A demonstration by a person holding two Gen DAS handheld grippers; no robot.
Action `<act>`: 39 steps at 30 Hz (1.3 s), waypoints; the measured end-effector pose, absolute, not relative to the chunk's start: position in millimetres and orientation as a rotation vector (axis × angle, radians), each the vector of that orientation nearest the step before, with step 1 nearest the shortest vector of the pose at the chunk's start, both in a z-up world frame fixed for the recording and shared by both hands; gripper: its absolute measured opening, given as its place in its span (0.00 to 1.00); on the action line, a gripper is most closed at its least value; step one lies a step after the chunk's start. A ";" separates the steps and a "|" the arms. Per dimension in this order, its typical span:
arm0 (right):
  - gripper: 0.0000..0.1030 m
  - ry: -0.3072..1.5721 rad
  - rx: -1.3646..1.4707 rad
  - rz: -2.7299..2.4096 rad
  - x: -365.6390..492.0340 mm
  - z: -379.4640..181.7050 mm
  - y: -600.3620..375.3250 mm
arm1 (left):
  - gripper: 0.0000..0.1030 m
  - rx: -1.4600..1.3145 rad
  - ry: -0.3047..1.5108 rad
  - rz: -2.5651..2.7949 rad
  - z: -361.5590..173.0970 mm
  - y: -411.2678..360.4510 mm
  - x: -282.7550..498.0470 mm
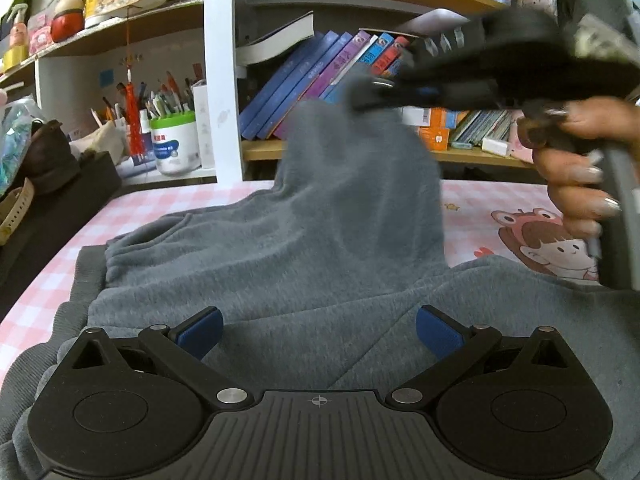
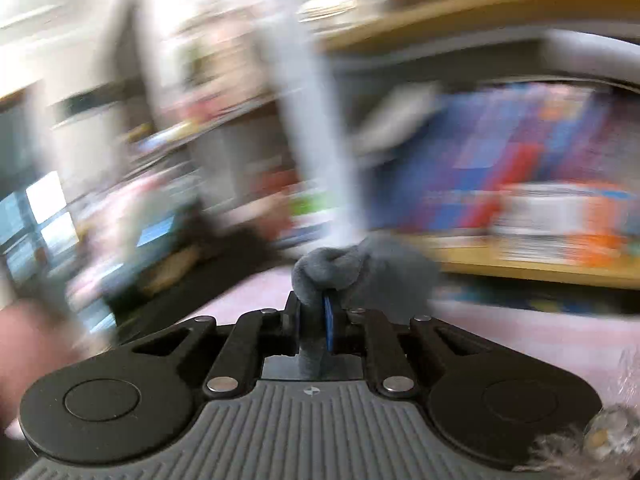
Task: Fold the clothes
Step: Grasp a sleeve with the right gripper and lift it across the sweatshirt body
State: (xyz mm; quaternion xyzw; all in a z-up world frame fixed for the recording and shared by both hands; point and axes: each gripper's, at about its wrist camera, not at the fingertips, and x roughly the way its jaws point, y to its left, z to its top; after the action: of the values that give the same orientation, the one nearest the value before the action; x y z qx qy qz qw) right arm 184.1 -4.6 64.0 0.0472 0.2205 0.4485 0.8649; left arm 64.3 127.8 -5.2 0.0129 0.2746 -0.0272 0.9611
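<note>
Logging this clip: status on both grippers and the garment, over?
Right gripper shut on grey garment, part lifted off the table. Left gripper open above the cloth. Nothing in the way.

Black left gripper point(image 1: 319, 334), blue pads, silver screws, ribbed grey base
</note>
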 end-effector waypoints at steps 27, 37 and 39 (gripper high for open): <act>0.41 0.939 0.486 0.623 236.0 -6.0 -38.8 | 1.00 0.046 0.574 -0.059 -6.4 125.8 64.9; 0.41 0.976 0.563 0.590 224.9 -7.0 -65.9 | 1.00 0.057 0.577 -0.059 -6.7 124.5 65.1; 0.41 0.998 0.606 0.603 228.6 -11.1 -62.8 | 1.00 0.057 0.577 -0.059 -6.9 124.6 65.2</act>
State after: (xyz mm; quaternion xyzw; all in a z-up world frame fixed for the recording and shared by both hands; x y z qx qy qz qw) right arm 228.6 -62.8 -11.1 0.2819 0.4640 0.2800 0.7917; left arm 65.2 124.6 -6.9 0.0282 0.2843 -0.0290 0.9579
